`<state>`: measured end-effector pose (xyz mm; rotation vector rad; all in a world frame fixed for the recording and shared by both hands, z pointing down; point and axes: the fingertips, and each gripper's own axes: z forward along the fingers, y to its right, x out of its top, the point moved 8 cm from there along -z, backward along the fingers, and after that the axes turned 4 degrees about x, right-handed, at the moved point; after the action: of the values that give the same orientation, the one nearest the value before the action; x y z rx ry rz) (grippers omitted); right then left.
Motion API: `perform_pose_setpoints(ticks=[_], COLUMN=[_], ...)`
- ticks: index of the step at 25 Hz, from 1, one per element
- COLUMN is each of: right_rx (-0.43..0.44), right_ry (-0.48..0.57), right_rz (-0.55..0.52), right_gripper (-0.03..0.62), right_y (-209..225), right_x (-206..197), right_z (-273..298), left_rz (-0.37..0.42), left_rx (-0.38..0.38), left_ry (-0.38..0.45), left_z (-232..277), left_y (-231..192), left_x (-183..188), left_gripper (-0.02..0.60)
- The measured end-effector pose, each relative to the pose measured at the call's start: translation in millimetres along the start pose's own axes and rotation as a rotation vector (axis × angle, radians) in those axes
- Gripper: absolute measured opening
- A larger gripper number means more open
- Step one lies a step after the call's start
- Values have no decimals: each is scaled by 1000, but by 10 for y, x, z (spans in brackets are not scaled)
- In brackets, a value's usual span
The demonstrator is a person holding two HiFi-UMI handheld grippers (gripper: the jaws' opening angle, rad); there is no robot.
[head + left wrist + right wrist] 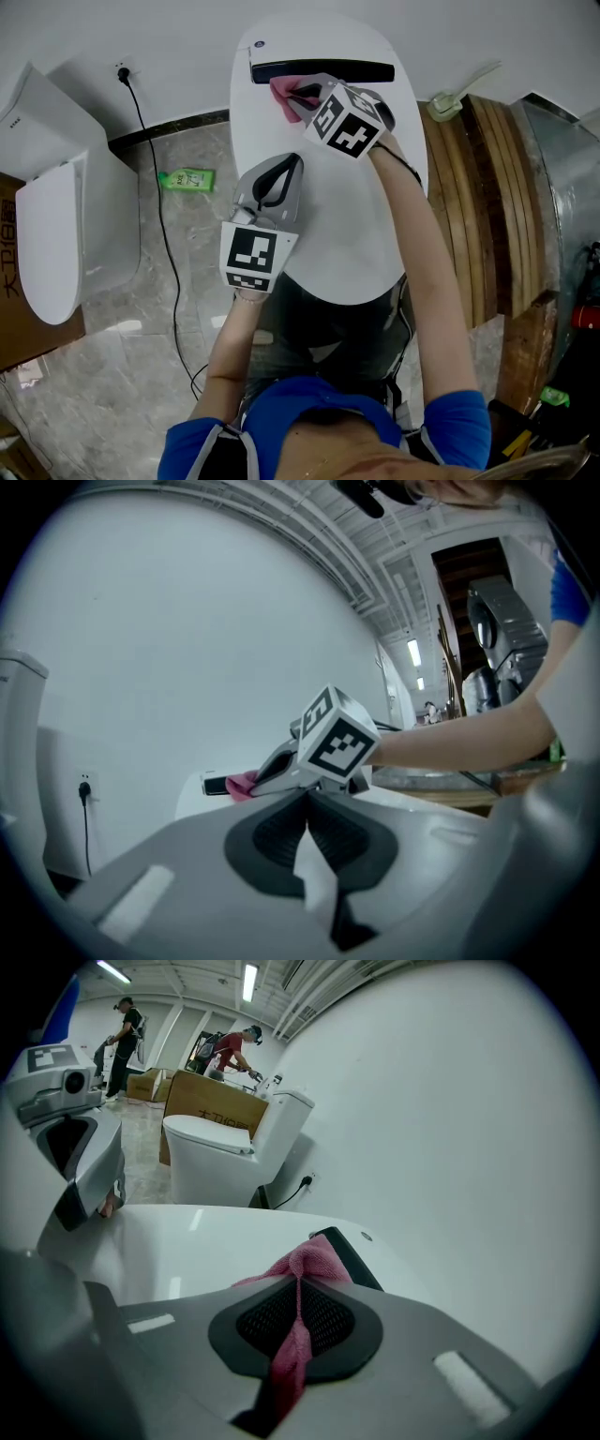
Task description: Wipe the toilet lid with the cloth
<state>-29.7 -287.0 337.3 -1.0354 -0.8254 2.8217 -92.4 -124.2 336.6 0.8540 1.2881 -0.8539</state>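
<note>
My right gripper (298, 1288) has its jaws pinched shut on the pink cloth (311, 1258), which bunches up in front of the pads and trails back between them. From the head view, that gripper (302, 97) sits at the far end of the white toilet lid (349, 239), and the cloth (280, 94) is pressed against the lid just beside the black strip (323, 70) that runs across its far edge.

My left gripper (307, 806) has its jaws brought together at the tips with nothing between them; only a white sliver shows through the gap behind. It (281, 176) hangs over the near-left part of the lid, pointing towards the far end, well apart from the cloth. I cannot tell whether it touches the surface.

On the grey tiled floor to the left lies a green bottle (187, 179), with a black cable (156, 202) running past it from a wall socket. Further left stands a second toilet (56, 239). Wooden planks (478, 197) lean at the right.
</note>
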Motion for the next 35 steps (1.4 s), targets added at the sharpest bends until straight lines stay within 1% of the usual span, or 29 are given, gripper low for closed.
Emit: perform_pose_setpoints(ticks=[6,11,17,27,30,35], right_rx=[-10,-13,-23,-43,-44,-63], right_ry=[1,-2,-5,-15,-3,-25], right_rz=[18,33,54,99,91,126], right_gripper=[9,9,9,9,9,9], right_y=[57,110,184,277,309,342], right_x=[-114,-235,-372,-594,-614,-748], right_z=[-63,-125,-200,-331,-358,-418], left_rz=[5,-7,14,-15,-13,-5], left_rx=[-13,-27,-29,-38,-48,-70], left_ry=[1,1,-2,1,-2,-11], left_z=[18,49,73,82,93,121], left_y=[55,107,148,136,145,173], left_x=[11,8,21,11,13,15], left_gripper=[5,5,5,5,5,5])
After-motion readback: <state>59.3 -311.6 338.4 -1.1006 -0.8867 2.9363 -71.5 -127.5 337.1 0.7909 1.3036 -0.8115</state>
